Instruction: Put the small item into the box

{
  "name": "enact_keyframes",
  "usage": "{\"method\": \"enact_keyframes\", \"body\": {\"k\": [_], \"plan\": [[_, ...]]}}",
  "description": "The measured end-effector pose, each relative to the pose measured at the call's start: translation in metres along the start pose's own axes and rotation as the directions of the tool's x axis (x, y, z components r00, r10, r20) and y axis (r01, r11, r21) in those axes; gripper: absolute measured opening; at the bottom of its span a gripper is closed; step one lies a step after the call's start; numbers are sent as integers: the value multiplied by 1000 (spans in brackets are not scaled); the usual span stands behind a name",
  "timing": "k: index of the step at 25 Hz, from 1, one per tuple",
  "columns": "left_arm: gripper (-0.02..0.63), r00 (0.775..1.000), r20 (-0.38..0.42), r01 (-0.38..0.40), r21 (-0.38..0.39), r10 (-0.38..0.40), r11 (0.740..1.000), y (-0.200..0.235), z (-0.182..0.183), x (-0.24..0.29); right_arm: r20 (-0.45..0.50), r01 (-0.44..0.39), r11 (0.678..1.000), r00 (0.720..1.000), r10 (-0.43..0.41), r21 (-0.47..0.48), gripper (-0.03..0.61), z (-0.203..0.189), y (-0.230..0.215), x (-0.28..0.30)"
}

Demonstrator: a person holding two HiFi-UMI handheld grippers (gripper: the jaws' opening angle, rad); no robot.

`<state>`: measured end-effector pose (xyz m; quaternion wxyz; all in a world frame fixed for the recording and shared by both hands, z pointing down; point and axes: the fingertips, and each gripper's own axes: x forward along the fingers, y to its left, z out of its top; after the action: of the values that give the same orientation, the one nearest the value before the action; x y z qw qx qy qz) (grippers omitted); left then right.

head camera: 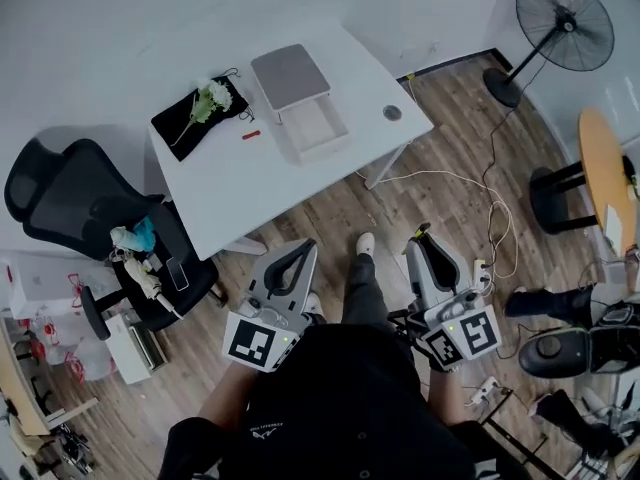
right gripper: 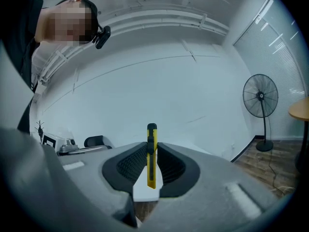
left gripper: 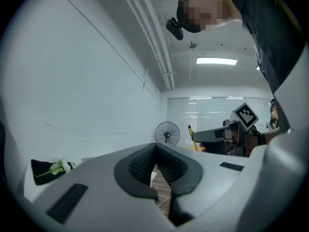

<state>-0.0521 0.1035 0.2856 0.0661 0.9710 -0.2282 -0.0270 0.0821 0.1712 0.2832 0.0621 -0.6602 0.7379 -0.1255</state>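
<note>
A yellow knife point(right gripper: 151, 158) with a black slider is gripped between the jaws of the right gripper point(right gripper: 151, 148). It stands upright, with its top end above the jaw tips. Its lower end is hidden between the pads, so its full length cannot be told. In the head view only a small yellow tip is seen at this gripper.

The jaws of the left gripper point(left gripper: 155, 149) are closed, their tips are met, and nothing is held between them. A strip of wooden floor point(left gripper: 163, 193) is seen through the hollow behind the tips.

Both grippers are held close to the body, above the floor and well apart from the white surface point(head camera: 240, 188). The forearms are partly covered by the dark shirt.

On the surface an open white box point(head camera: 316, 128) is placed, and its grey lid point(head camera: 290, 76) lies just behind it, touching it. The inside of the box is hard to make out. Near the box a small red thing point(head camera: 251, 135) is seen, too small to be named. A black cloth point(head camera: 165, 126) with a white flower point(head camera: 212, 97) lies further left.
</note>
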Motion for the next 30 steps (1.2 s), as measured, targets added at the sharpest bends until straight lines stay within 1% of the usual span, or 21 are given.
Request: {"method": "enact_keyframes", "body": {"k": [2, 3, 7, 9, 11, 15, 17, 20, 23, 26, 28, 30], "plan": [[4, 999, -13, -41, 19, 41, 999, 13, -2, 12, -10, -36, 999, 999, 36, 2, 67, 6, -12, 21], [4, 998, -8, -60, 19, 60, 998, 19, 0, 20, -13, -58, 998, 998, 58, 1, 67, 11, -18, 32], [4, 992, 48, -114, -3, 114, 993, 40, 14, 54, -16, -139, 990, 990, 139, -4, 67, 28, -45, 78], [5, 987, 62, -147, -13, 147, 989, 53, 19, 71, -22, -172, 985, 985, 172, -4, 67, 35, -59, 102], [3, 978, 68, -195, -13, 196, 981, 66, 25, 86, -35, -208, 978, 977, 208, 4, 67, 42, -72, 125], [5, 948, 84, -307, -19, 308, 952, 84, 38, 108, -59, -308, 951, 949, 309, 27, 67, 53, -90, 163], [5, 926, 85, -367, -19, 367, 930, 91, 40, 120, -73, -356, 934, 931, 357, 27, 67, 57, -102, 182], [4, 895, 66, -442, 12, 440, 897, 98, 36, 136, -86, -417, 908, 904, 419, 45, 67, 61, -114, 207], [3, 875, 55, -483, 38, 481, 875, 102, 33, 155, -92, -469, 882, 877, 472, 52, 67, 67, -127, 226], [5, 854, 77, -518, 34, 515, 855, 104, 35, 171, -106, -515, 856, 849, 517, 52, 67, 70, -138, 241], [5, 841, 81, -540, 45, 535, 841, 104, 34, 179, -122, -529, 847, 838, 532, 59, 67, 69, -145, 250], [5, 827, 73, -562, 52, 558, 826, 105, 31, 183, -141, -533, 844, 832, 536, 66, 67, 67, -151, 258]]}}
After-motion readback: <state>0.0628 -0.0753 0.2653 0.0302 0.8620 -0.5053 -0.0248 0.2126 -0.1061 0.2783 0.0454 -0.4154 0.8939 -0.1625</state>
